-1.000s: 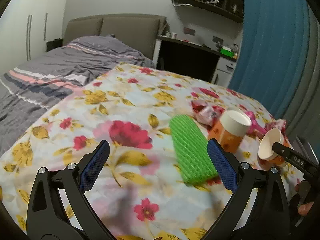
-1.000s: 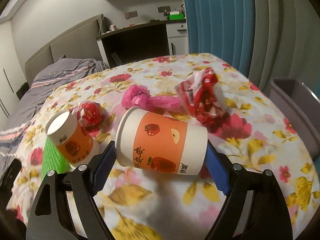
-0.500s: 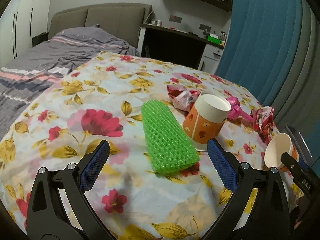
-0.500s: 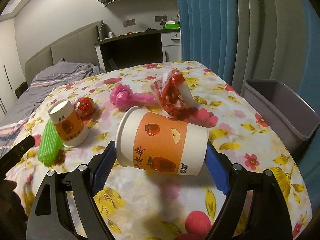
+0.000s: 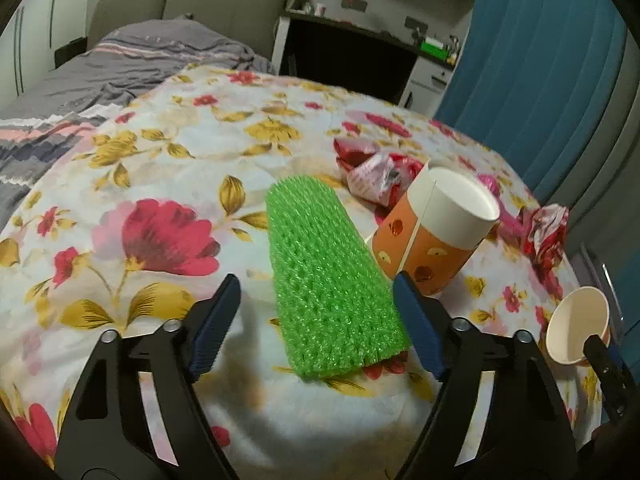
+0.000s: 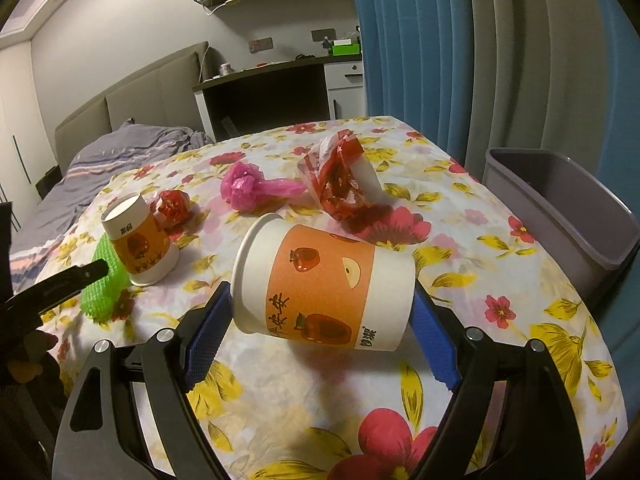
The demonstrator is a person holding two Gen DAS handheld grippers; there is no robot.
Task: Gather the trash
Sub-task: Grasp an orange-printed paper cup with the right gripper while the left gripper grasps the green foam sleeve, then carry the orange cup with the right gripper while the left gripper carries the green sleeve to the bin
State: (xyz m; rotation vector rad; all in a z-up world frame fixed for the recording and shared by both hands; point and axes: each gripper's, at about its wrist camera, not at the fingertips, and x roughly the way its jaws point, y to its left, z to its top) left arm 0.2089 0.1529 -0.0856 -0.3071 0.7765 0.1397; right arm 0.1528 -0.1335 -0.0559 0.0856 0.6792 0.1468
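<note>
Right gripper (image 6: pixel 322 318): its blue fingers (image 6: pixel 208 332) are clamped on a paper cup (image 6: pixel 324 284), one on the rim end and one on the bottom end; the cup is on its side, up in the air over the bench (image 6: pixel 500 280)
Paper cup in the grip: very light and thin, I think; it can squash if the squeeze is hard, and the smooth paper can slip
Gray bin (image 6: pixel 560 216): beside the bench, on the right, open at the top; the cup likely goes in there
Left gripper (image 5: pixel 316 312): its fingers are apart, with nothing in them; the near end of the green foam net (image 5: pixel 328 272) sits between them
Green foam net: flat on the bench, soft and squishy, light; best to pinch it across its narrow sides
Second paper cup (image 5: pixel 436 228): stands upside down just beside the net, easy to knock over
Other trash: red wrapper (image 6: pixel 340 176), pink bag (image 6: pixel 252 186), small red wrapper ball (image 6: pixel 174 208); all crinkly and light, I think
</note>
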